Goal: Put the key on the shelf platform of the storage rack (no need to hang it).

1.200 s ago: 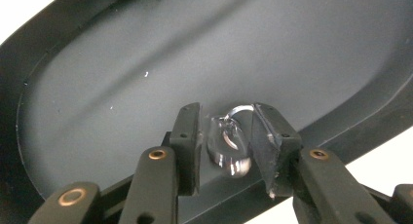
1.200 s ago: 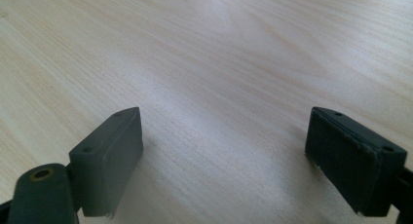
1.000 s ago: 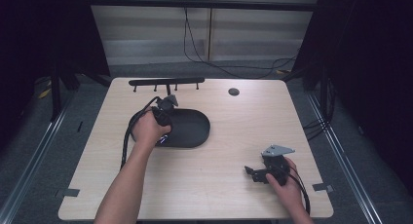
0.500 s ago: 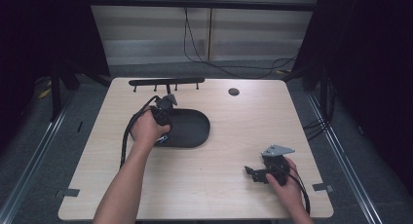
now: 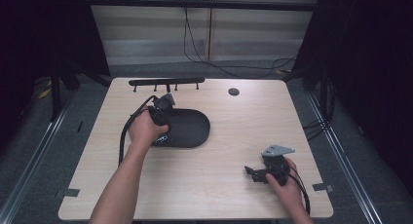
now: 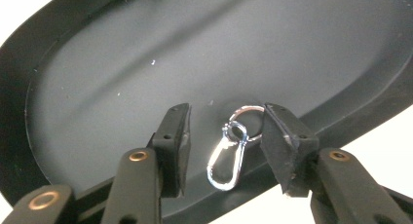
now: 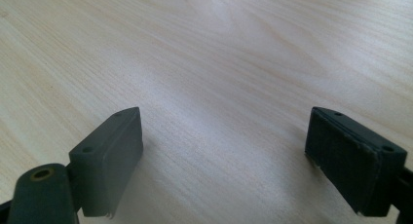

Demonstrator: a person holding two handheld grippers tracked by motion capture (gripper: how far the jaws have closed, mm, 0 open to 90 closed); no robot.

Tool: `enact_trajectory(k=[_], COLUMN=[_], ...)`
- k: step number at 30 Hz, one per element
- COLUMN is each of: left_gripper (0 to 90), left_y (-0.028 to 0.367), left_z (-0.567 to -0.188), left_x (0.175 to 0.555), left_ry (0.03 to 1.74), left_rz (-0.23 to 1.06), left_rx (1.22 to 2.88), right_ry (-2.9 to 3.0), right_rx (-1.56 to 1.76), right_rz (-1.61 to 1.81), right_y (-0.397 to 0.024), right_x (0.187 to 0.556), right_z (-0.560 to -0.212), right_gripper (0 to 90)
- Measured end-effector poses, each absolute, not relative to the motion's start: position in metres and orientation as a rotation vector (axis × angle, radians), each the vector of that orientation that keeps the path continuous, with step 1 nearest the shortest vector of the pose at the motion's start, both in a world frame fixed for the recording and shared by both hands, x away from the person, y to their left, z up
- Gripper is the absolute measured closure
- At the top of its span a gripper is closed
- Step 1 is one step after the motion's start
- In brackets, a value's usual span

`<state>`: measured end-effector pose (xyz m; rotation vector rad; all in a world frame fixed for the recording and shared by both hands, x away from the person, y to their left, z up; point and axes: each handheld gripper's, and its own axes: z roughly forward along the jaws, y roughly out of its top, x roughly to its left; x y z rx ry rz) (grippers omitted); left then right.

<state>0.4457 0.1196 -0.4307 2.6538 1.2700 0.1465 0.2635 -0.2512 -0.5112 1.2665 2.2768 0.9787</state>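
Small metal snap clip lies in the black oval tray near its rim, between the left gripper jaws, which have just been opening, pads seemingly off it. Light, rigid, slick; best pinched across the clasp body. Right gripper spread wide, empty, over the table.

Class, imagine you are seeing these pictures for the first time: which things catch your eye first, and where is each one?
First comes the shiny metal snap hook lying in the black oval tray left of the table's middle, between the parted jaws of the left hand-held gripper, which have just been opening. Next, the right hand-held gripper sits open over bare wooden table near the front right corner.
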Motion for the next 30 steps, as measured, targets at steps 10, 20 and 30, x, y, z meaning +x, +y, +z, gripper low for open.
enact_trajectory(k=[10,20,30], left_gripper=[48.1,44.6,40.4], left_y=[0.125,0.13,0.141], left_z=[-0.426,-0.421,-0.418], left_x=[0.442,0.437,0.431], left_ry=[1.256,1.258,1.265], left_rz=[0.134,0.118,0.118], left_rx=[2.655,2.631,2.61], right_ry=[2.276,2.277,2.277], right_rx=[1.267,1.266,1.267], right_rz=[0.979,0.979,0.979], right_y=[-0.251,-0.251,-0.251], right_x=[0.264,0.264,0.264], right_z=[-0.511,-0.511,-0.511], right_gripper=[13.4,13.4,13.4])
